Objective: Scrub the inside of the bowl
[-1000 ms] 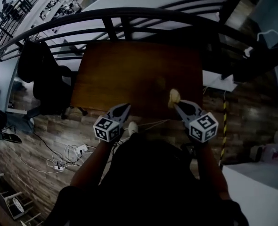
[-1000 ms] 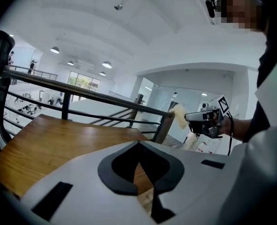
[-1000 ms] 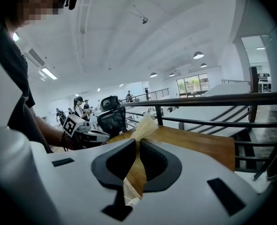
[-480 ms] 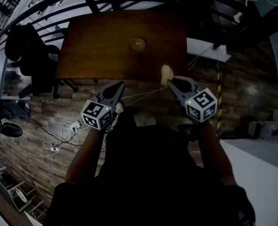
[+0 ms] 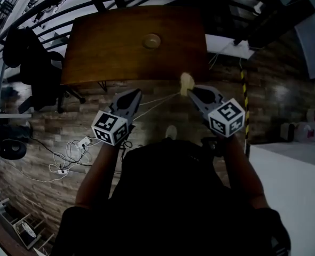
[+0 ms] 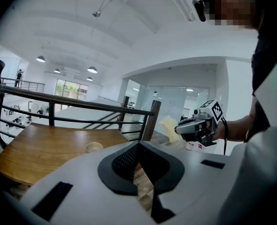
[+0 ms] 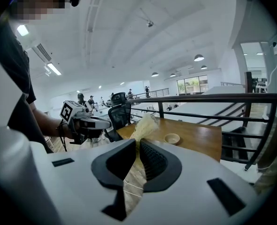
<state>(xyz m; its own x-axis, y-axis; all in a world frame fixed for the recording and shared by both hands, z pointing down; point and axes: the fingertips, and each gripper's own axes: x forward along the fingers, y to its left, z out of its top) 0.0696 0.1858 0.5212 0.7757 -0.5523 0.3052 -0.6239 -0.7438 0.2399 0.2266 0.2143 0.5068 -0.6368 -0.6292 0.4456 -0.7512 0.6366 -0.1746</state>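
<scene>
Wooden table (image 5: 109, 52) with bowl (image 5: 151, 40), railing (image 7: 223, 97) behind

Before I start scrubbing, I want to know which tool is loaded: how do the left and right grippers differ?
The left gripper is shut on nothing; the right gripper is shut on a pale yellow scrub pad. In the head view the left gripper sits opposite the table's middle, the right gripper near its right end. Both are held short of the table, away from the bowl.
</scene>
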